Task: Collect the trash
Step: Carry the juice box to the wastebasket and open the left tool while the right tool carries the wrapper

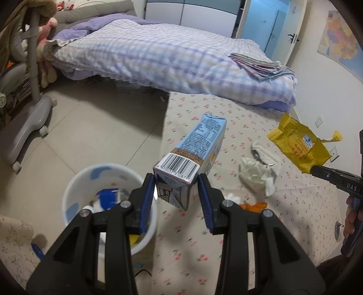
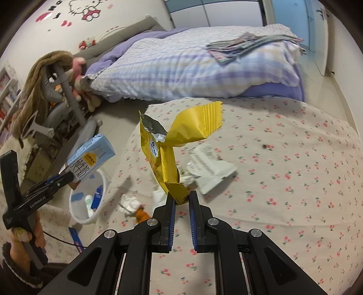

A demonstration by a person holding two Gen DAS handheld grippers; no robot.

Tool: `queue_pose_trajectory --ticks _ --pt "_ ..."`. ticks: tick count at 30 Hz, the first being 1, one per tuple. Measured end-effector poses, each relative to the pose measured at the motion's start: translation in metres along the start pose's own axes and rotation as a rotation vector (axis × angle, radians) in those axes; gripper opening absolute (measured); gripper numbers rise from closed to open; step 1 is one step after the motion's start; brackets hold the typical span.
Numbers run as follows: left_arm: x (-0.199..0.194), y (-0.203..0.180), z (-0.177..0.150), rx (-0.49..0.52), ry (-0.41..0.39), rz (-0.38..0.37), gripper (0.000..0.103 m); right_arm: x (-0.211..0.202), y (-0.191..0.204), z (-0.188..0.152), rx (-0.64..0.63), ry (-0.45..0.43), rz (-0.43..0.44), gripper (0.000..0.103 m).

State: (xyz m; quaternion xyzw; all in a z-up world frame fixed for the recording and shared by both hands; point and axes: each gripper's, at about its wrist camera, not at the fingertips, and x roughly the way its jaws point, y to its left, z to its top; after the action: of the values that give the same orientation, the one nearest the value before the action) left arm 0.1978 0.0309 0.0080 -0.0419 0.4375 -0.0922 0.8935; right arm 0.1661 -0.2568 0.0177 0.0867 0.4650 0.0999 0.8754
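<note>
My left gripper (image 1: 176,183) is shut on a light blue milk carton (image 1: 192,149) and holds it in the air just right of the white trash bin (image 1: 74,181). The carton also shows in the right wrist view (image 2: 90,156), above the bin (image 2: 78,211). My right gripper (image 2: 181,199) is shut on a torn yellow snack wrapper (image 2: 168,145) and holds it above the floral cloth (image 2: 283,181); the wrapper also shows in the left wrist view (image 1: 299,145). Crumpled white paper (image 1: 256,174), a white wrapper (image 2: 211,172) and an orange scrap (image 2: 140,213) lie on the cloth.
The bin holds blue and white trash. A bed with a checked quilt (image 1: 170,56) and folded cloths (image 1: 261,65) stands behind. A grey wheeled stand (image 1: 29,113) is on the tiled floor at the left. A door (image 1: 267,20) is at the back.
</note>
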Motion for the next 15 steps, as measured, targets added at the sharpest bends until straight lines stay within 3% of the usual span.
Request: queue_pose_trajectory --ticks 15 --pt "-0.018 0.061 -0.027 -0.098 0.012 0.073 0.041 0.022 0.068 -0.008 -0.109 0.030 0.078 0.012"
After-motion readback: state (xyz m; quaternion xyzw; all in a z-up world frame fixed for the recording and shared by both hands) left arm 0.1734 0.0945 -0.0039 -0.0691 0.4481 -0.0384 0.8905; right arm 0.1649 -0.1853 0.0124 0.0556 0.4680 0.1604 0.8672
